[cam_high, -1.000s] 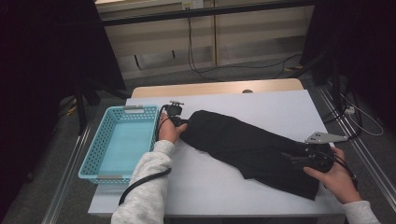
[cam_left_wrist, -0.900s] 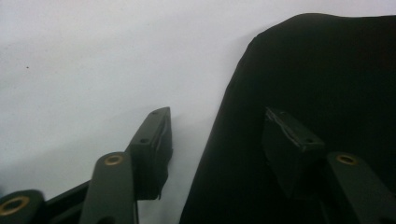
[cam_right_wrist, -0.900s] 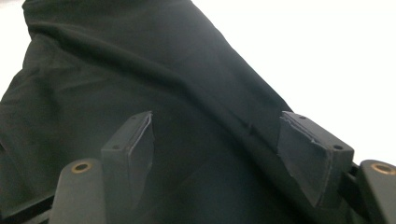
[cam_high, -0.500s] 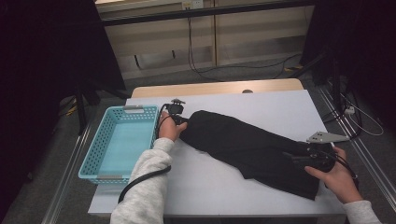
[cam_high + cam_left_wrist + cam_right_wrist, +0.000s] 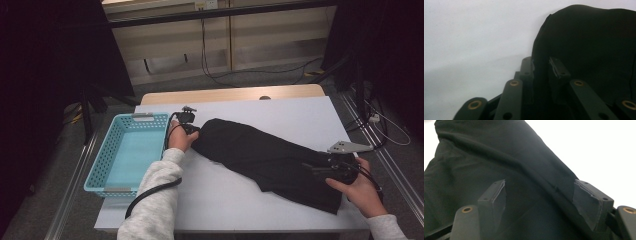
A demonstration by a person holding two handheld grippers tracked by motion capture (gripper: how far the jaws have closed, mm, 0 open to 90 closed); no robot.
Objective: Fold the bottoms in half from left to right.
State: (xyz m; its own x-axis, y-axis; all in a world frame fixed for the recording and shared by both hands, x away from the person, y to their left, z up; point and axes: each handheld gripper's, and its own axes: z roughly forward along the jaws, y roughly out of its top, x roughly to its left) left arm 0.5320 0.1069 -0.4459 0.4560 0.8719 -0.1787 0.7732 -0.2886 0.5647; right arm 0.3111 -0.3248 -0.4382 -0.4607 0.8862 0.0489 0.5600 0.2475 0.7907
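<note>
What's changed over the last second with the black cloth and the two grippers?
Very little. The left gripper stays at the upper-left end of the black cloth, jaws nearly closed on its edge. The right gripper stays over the lower-right end, jaws wide apart. The cloth lies in the same diagonal on the table, and the blue basket has not moved.

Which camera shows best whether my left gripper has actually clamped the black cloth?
The left gripper view: the left gripper has its jaws nearly closed on the black cloth's edge. The high view shows the gripper small at the cloth's end; the right gripper view shows cloth.
</note>
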